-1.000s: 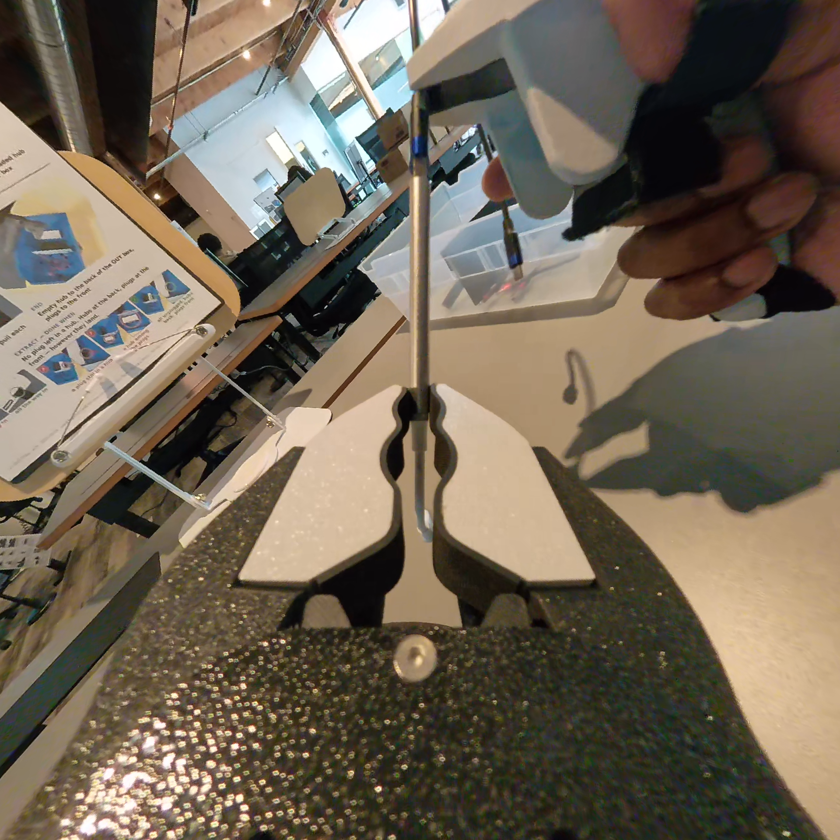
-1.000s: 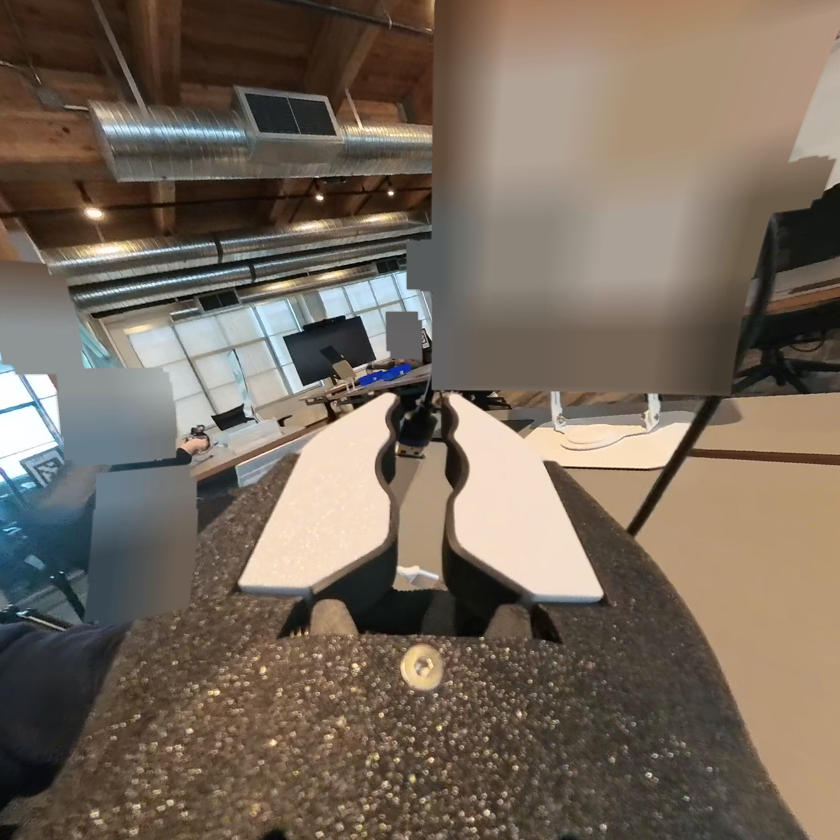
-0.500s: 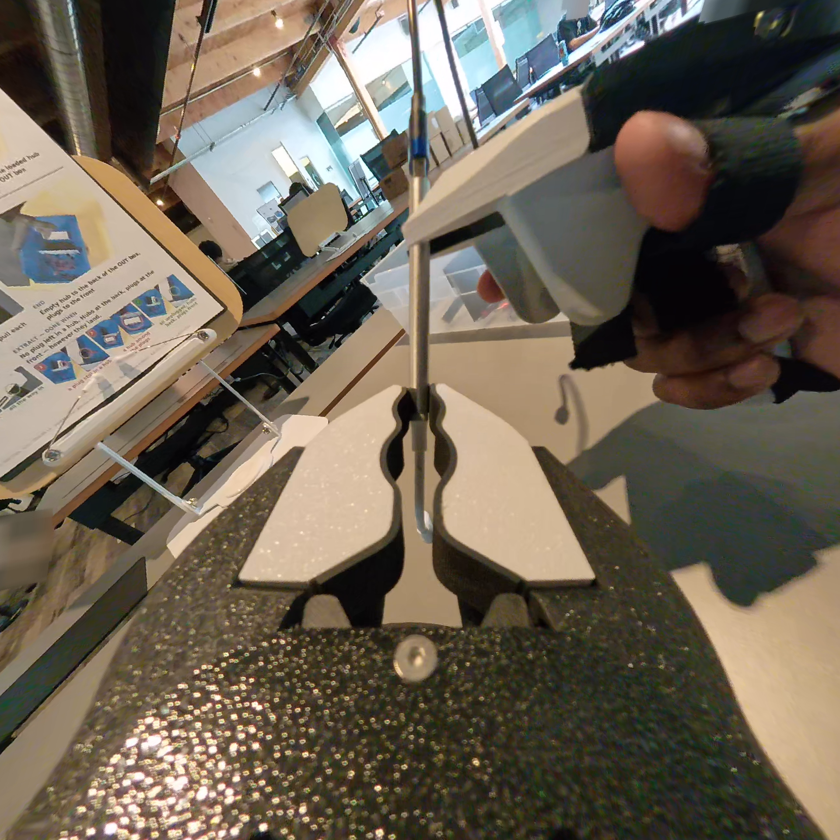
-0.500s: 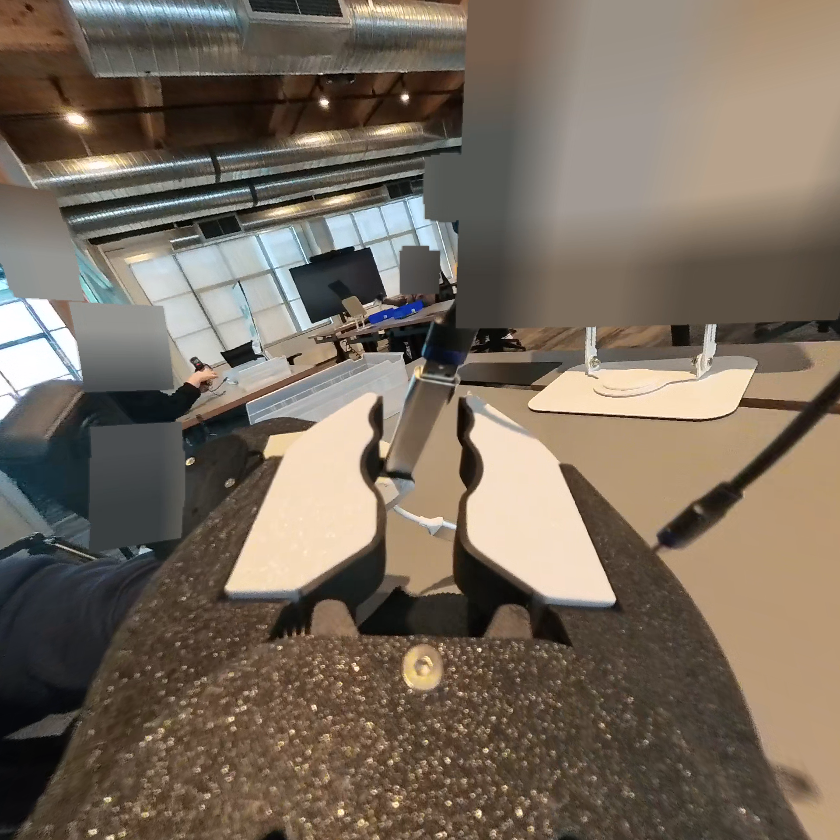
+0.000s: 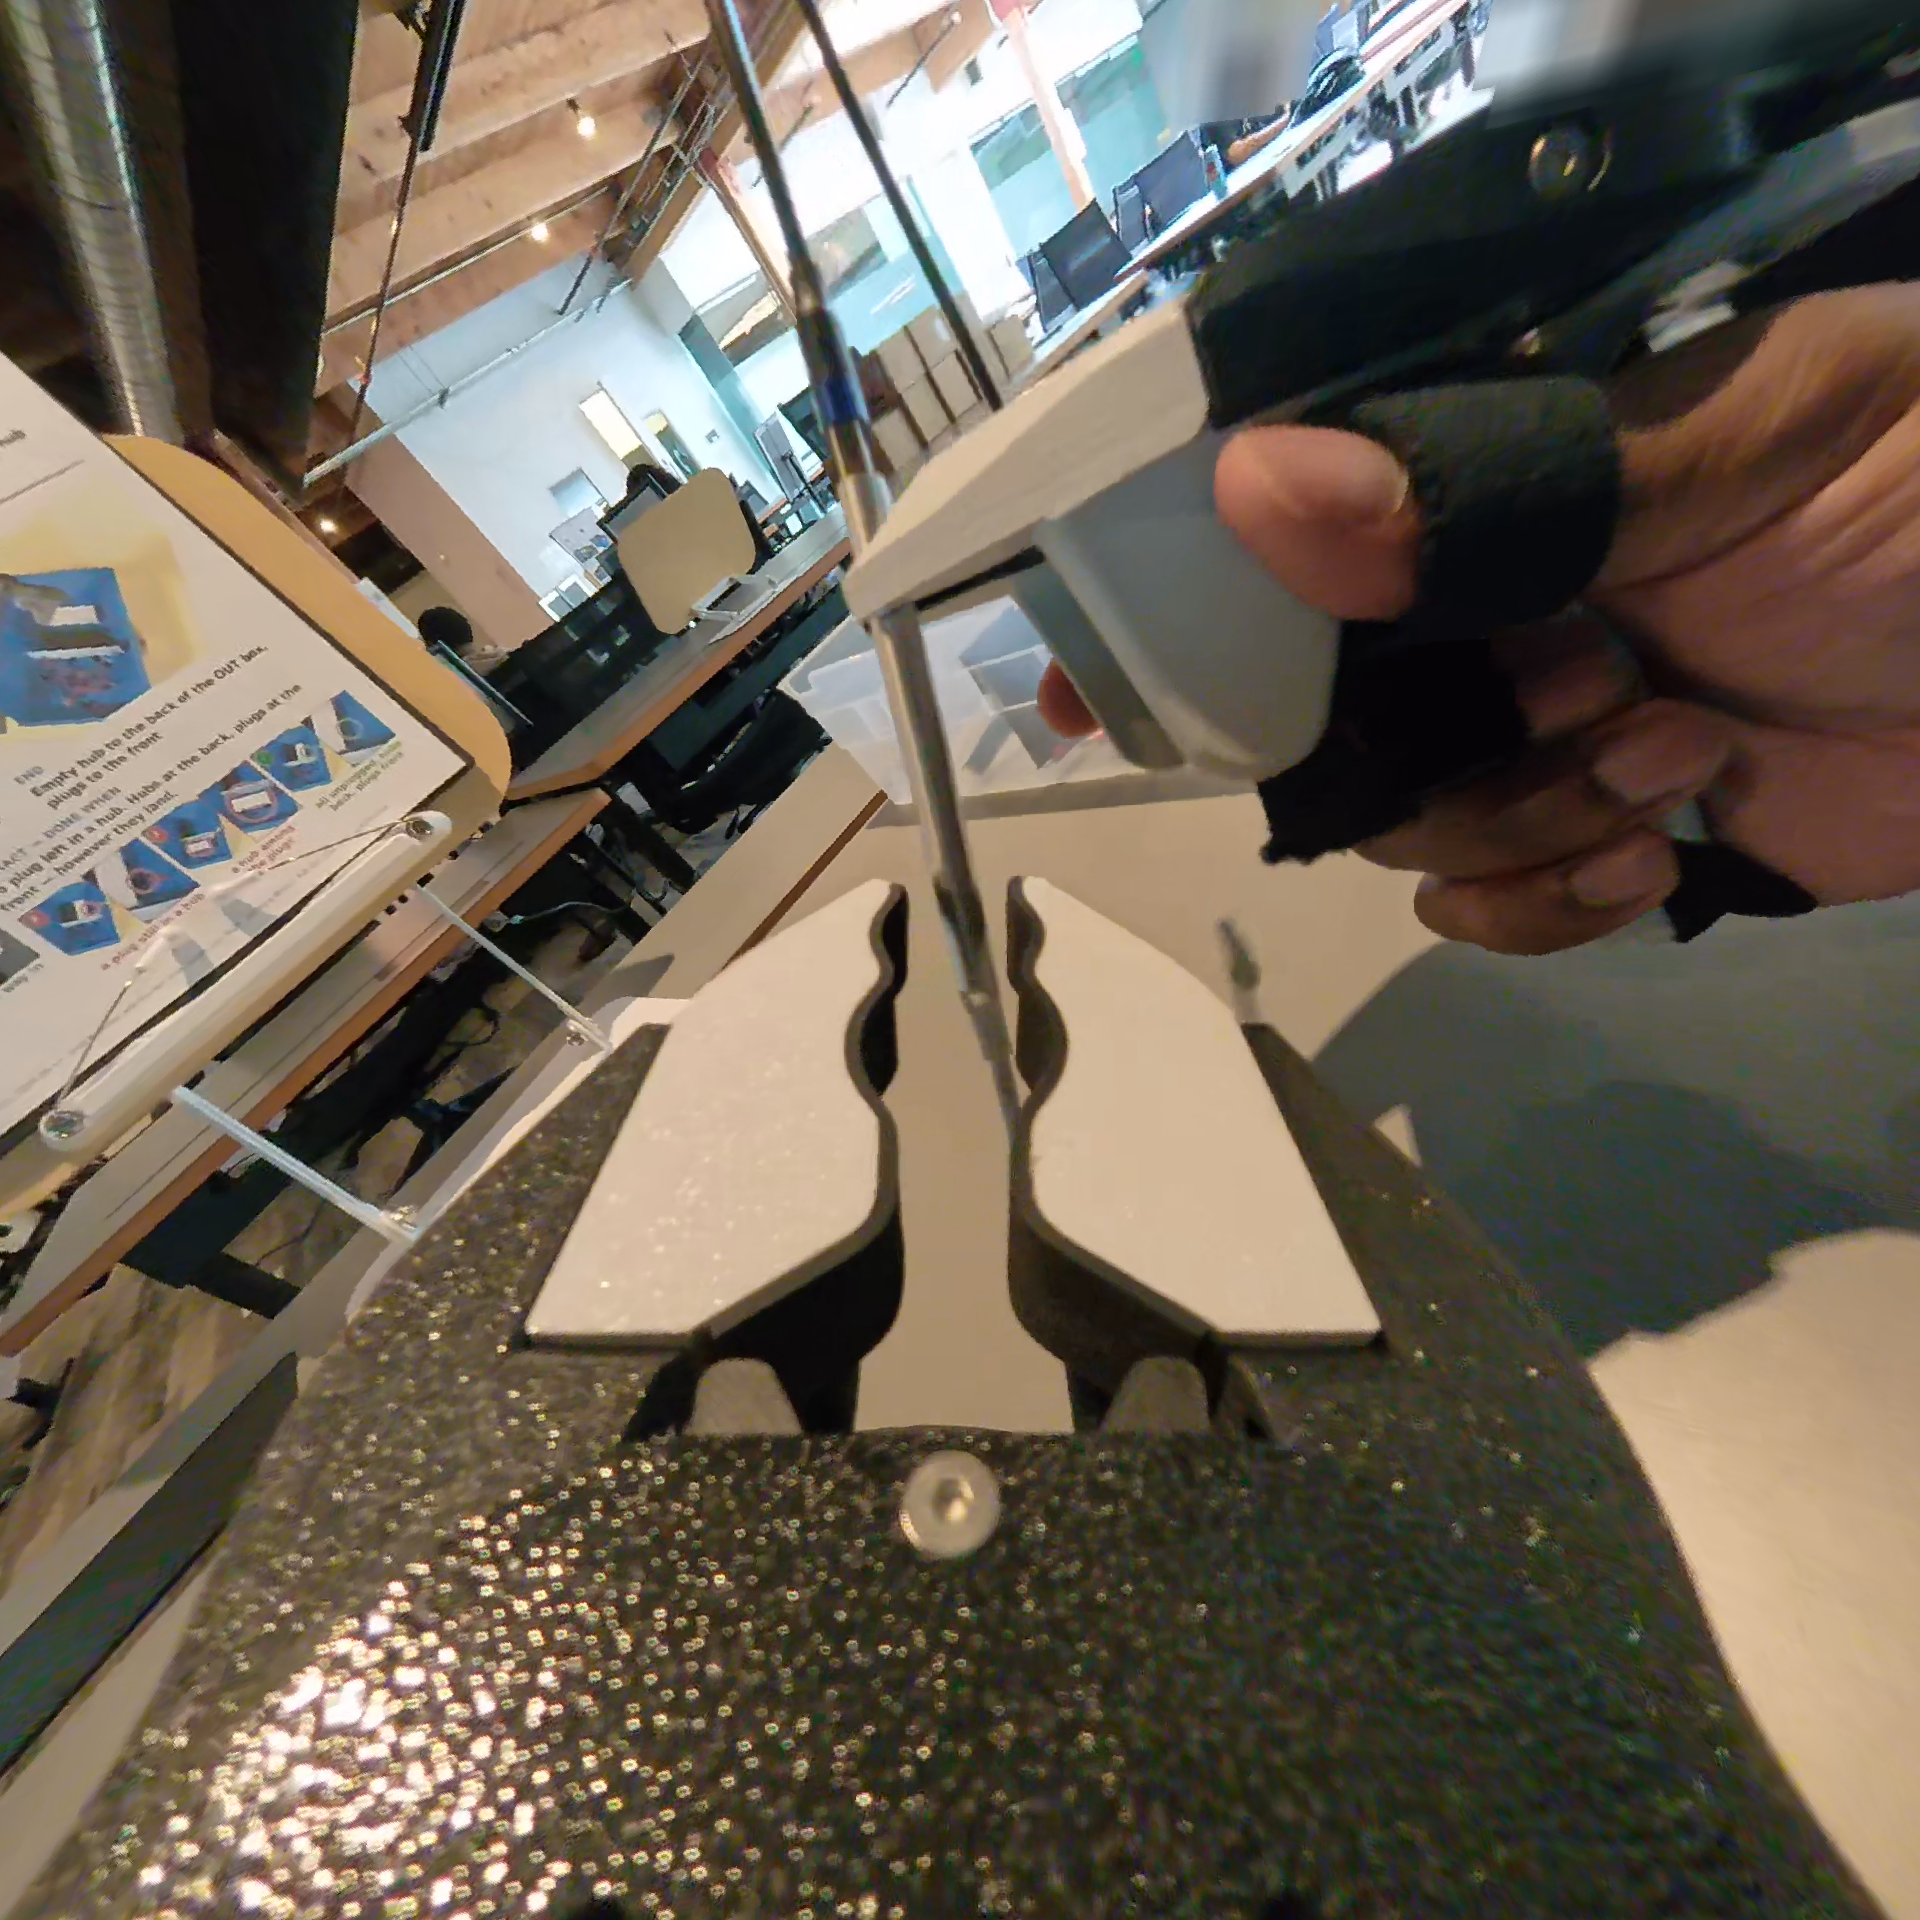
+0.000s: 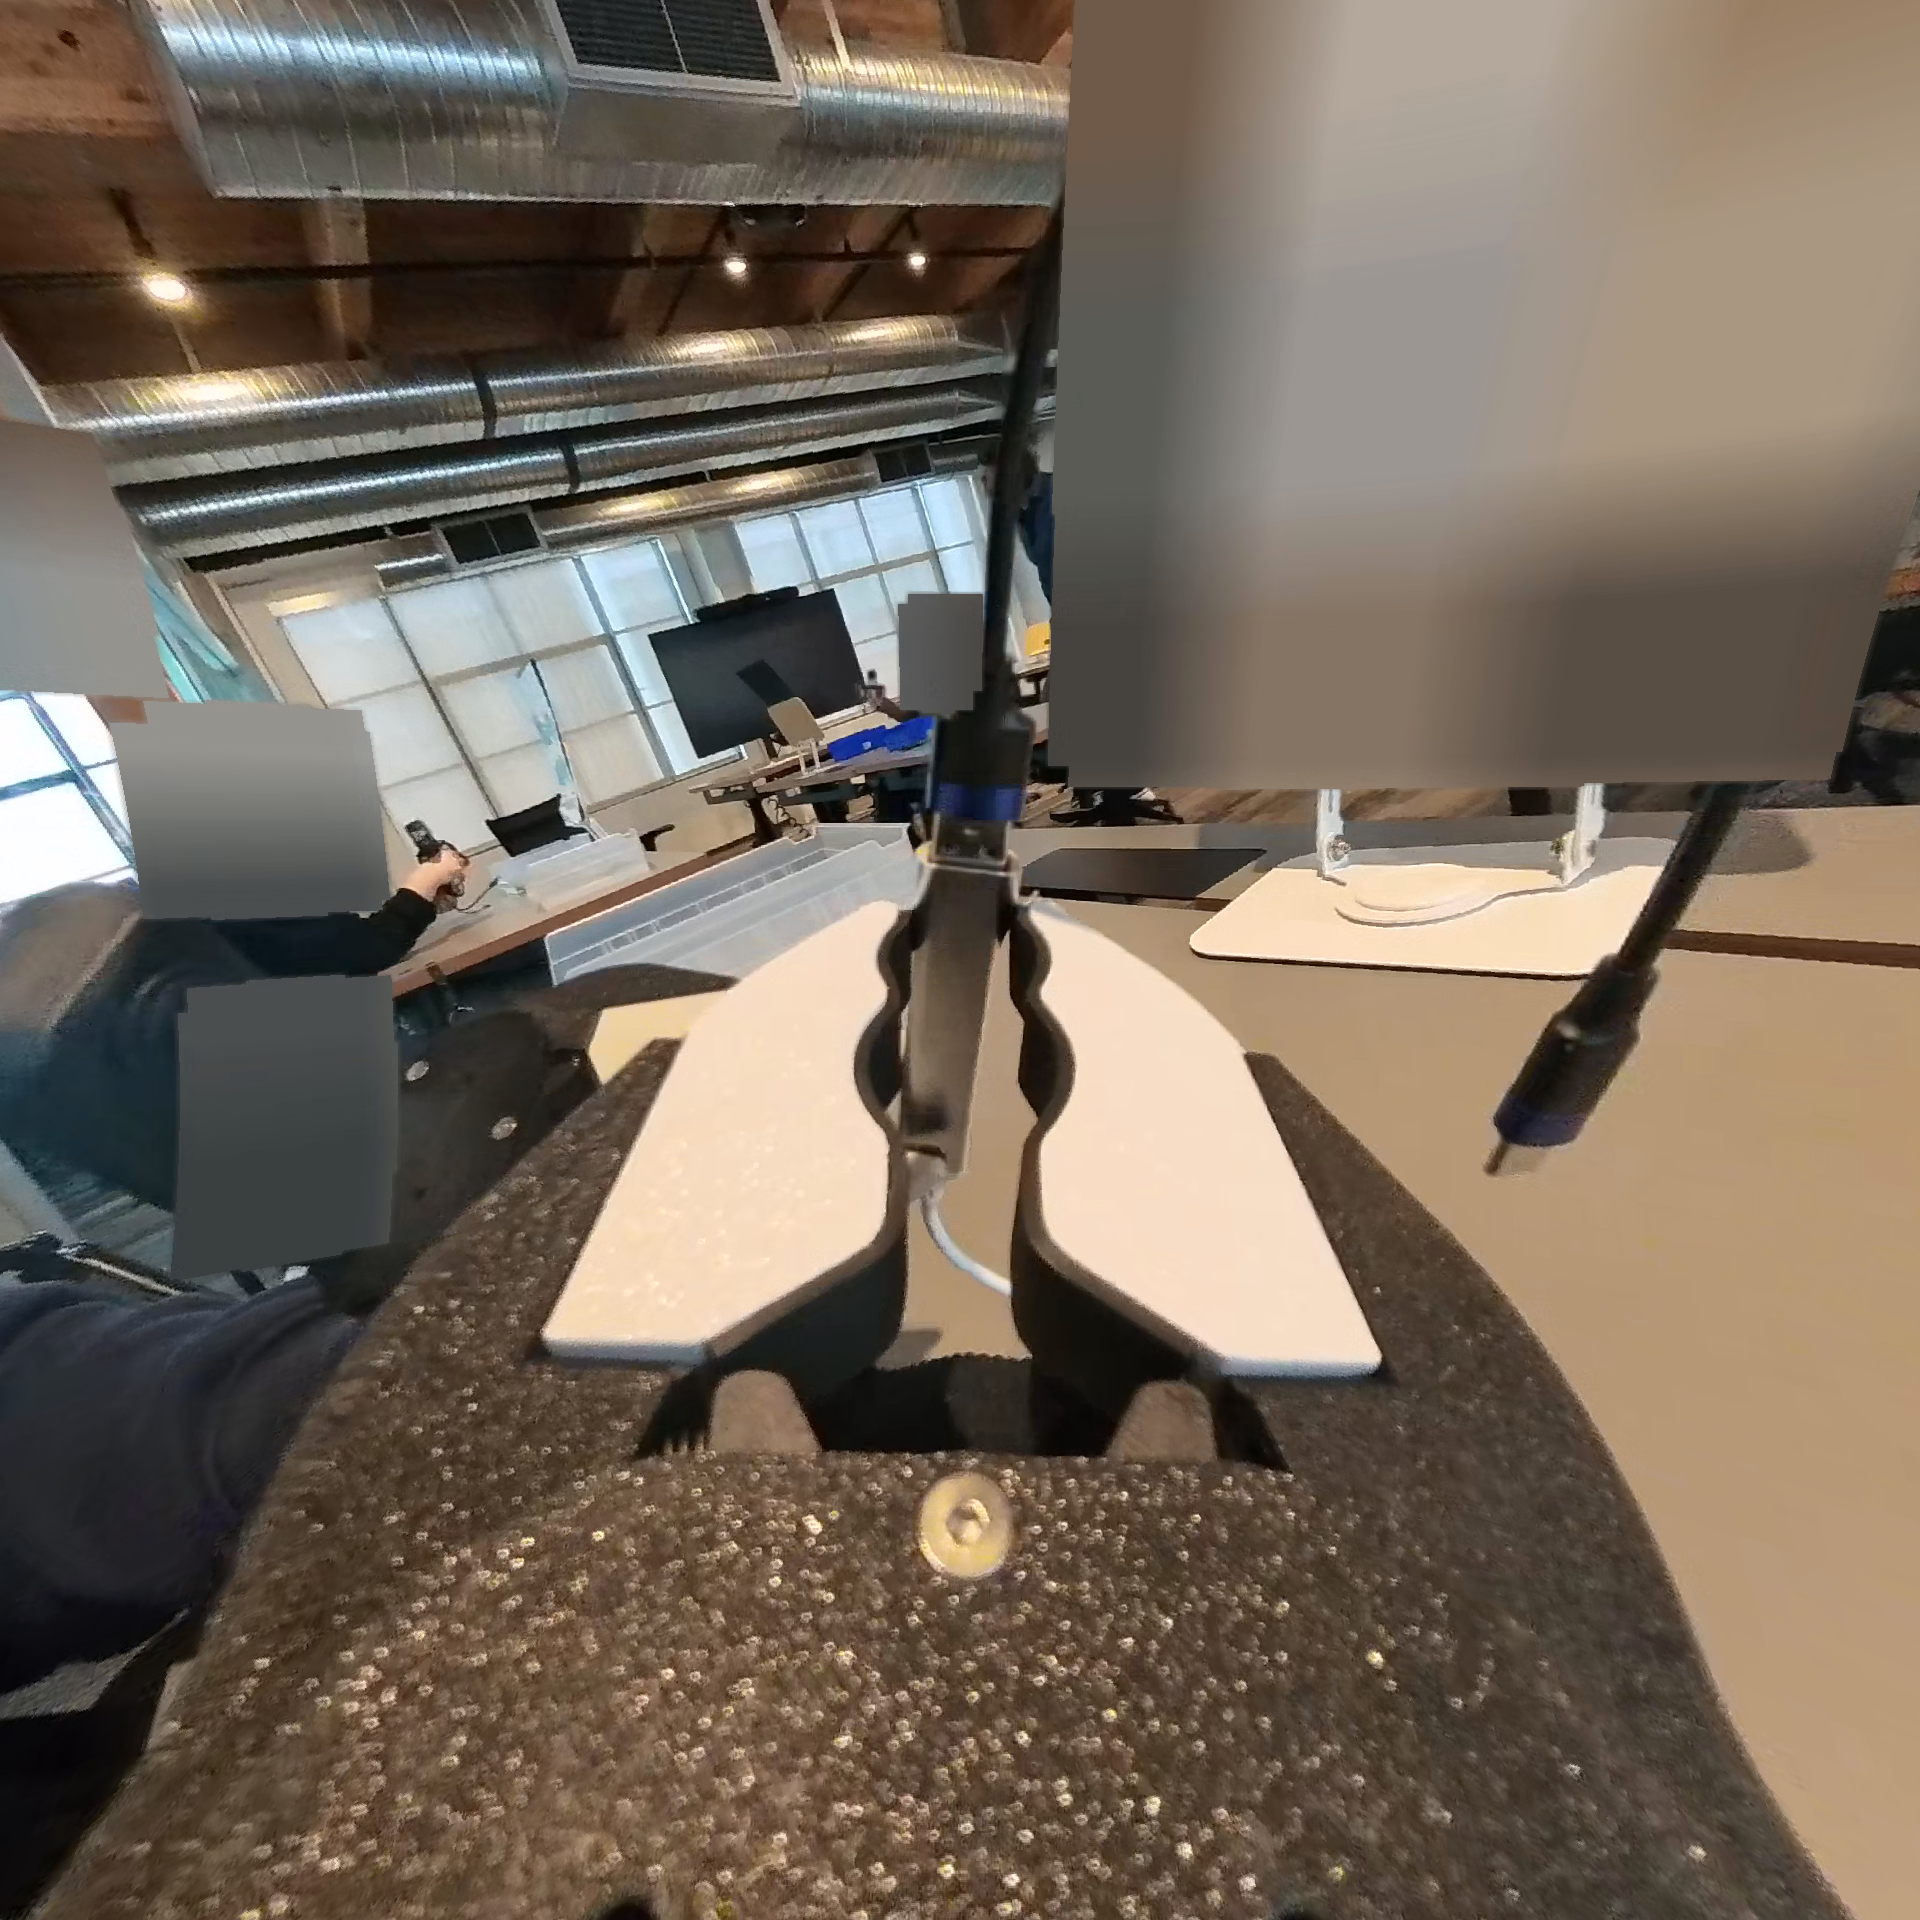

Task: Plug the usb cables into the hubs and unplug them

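A slim grey USB hub (image 6: 940,1029) stands upright between the fingers of my right gripper (image 6: 964,914), which is shut on it. A black plug with a blue ring (image 6: 977,769) sits in the hub's top end, and a white cable (image 6: 956,1247) leaves its lower end. In the left wrist view the hub (image 5: 935,790) shows edge-on and tilted, passing between the spread fingers of my left gripper (image 5: 956,894), which is open; the hub leans on the right finger. My right gripper (image 5: 883,613) grips the hub just above. A second black plug (image 6: 1569,1081) hangs loose at the right.
A person's hand (image 5: 1714,675) holds the right gripper over the grey table (image 6: 1558,1299). An instruction board on a stand (image 5: 208,779) is at the left, its white base (image 6: 1455,925) on the table. Clear plastic bins (image 5: 997,686) stand at the far edge. Spacing between my two grippers at the tips: around 5 cm.
My left gripper has opened and let go of the hub. My right gripper let go of the plug, dropped lower and closed on the hub. The hub now tilts.
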The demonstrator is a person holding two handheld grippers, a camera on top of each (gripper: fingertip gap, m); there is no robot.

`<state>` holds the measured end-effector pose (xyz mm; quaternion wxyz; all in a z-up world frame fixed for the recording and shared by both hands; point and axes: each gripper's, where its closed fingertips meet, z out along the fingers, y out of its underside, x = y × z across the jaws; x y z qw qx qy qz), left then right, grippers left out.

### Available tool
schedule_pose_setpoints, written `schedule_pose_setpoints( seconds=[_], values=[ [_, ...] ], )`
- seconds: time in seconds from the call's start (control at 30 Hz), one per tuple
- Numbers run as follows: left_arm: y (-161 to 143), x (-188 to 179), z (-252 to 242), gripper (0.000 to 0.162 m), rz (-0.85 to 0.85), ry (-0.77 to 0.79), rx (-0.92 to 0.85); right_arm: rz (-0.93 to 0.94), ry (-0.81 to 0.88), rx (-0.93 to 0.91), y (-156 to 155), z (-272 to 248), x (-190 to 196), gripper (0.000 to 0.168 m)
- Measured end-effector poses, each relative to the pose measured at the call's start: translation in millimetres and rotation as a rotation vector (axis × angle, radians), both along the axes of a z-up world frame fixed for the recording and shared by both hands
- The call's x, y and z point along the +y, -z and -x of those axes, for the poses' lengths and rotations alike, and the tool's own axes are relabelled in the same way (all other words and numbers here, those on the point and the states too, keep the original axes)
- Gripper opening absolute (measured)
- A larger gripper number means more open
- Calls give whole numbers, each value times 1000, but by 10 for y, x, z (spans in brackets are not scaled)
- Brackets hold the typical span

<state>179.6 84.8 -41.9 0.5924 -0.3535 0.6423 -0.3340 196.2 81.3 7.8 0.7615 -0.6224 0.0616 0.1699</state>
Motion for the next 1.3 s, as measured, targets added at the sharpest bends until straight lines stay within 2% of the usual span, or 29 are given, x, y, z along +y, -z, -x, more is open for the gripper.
schedule_pose_setpoints(
  seconds=[0.23,0.3,0.67,0.87,1.0,1.07,1.1,1.2,1.3],
  values=[
    [-25,5,-10,17,-13,-32,0,-7,13,-44,37,169,38,17],
    [-10,12,-10,12,2,-34,11,-4,17,-69,54,226,52,17],
    [-22,81,15,7,59,-35,12,2,31,-127,67,268,53,17],
    [-73,93,47,7,55,-47,-19,9,57,-219,34,311,41,19],
    [-91,138,64,7,62,-60,-30,18,33,-278,6,327,22,44],
    [-105,167,74,7,53,-72,-38,-3,-2,-255,-51,303,-17,55],
    [-108,177,77,7,42,-77,-38,-27,-28,-221,-99,282,-48,56],
    [-99,181,78,8,-9,-91,-32,-139,-84,-91,-285,181,-176,46],
    [-81,152,65,8,-51,-95,-23,-158,-97,-57,-319,144,-208,39]
  ],
)
